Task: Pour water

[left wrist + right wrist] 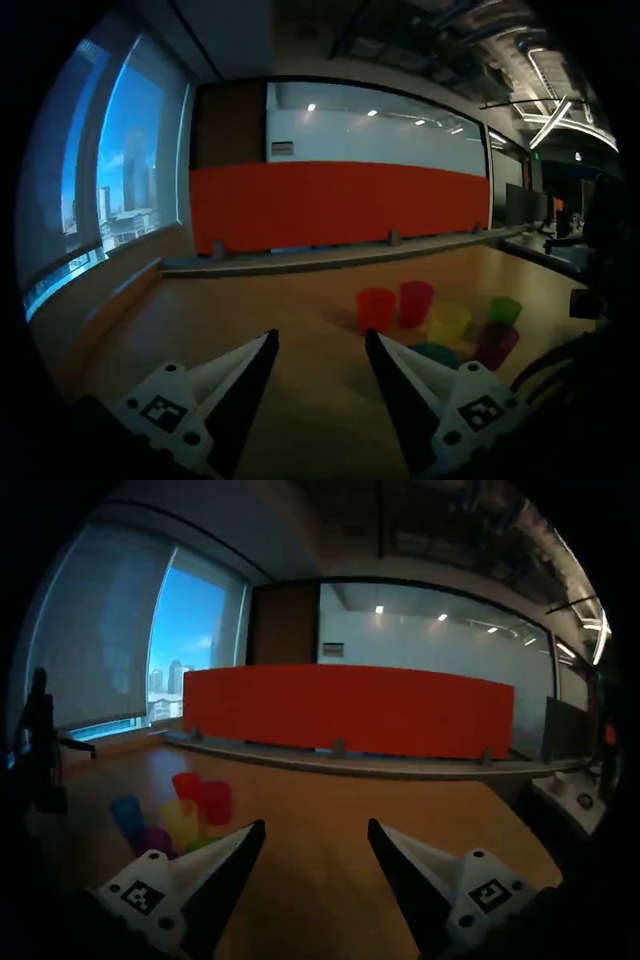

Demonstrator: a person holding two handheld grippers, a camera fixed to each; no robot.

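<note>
Several coloured plastic cups stand grouped on the wooden table. In the left gripper view an orange cup [375, 309], a red cup [416, 302], a yellow cup [448, 322], a green cup [504, 310], a purple cup [496, 344] and a teal cup [436, 354] sit ahead and to the right of my left gripper [320, 340], which is open and holds nothing. In the right gripper view the cups, among them a red cup [216, 801], a yellow cup [180, 820] and a blue cup [127, 814], stand to the left of my right gripper [316, 828], also open with nothing between its fingers.
A long red partition [336, 204] runs along the table's far edge [336, 260], with a glass wall behind. Large windows [120, 184] are on the left. Dark equipment and cables [588, 304] sit at the table's right side; a white object [576, 796] lies at the right.
</note>
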